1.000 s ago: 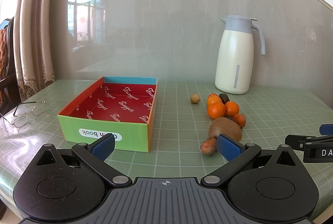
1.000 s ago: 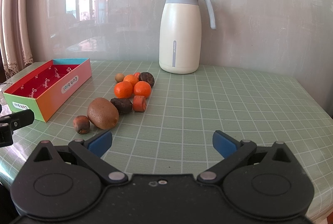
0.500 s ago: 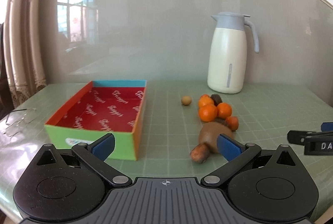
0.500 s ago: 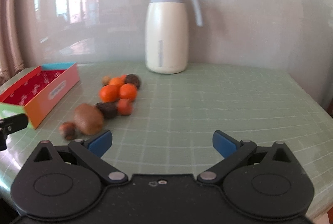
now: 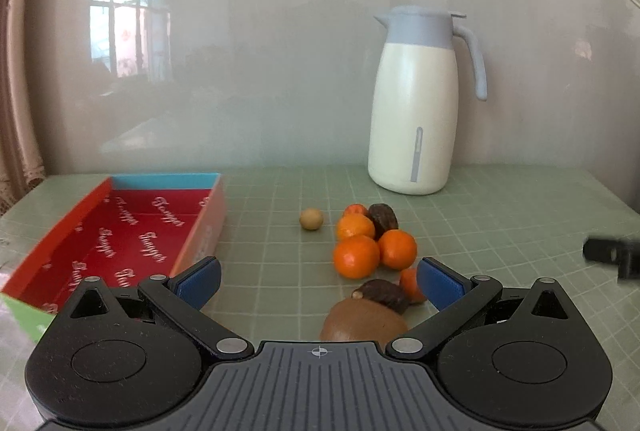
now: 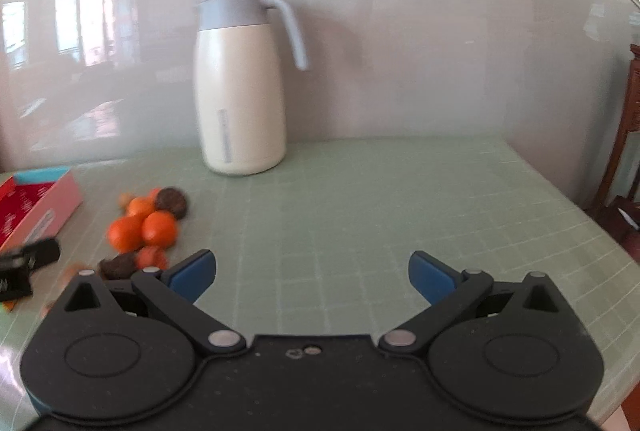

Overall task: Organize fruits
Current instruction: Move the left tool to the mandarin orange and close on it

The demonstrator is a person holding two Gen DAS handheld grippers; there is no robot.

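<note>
Kiwi (image 5: 362, 319) just ahead of left gripper (image 5: 318, 281), jaws apart, empty; approach step, next: lower, straddle, close gently

On the bench (image 5: 500, 215), the box (image 5: 132, 231) lies at the left of the left wrist frame, the jug (image 5: 414, 119) stands at the back, right of centre. Between them, toward the middle, the fruits cluster: a small round fruit (image 5: 311, 219) sits left of the group and apart from it; three oranges (image 5: 356, 257) touch one another, with a dark fruit (image 5: 383, 215) behind them. Nearer the camera, a kiwi (image 5: 362, 321) lies at lower centre, another dark fruit (image 5: 384, 295) touching its far side.
</note>
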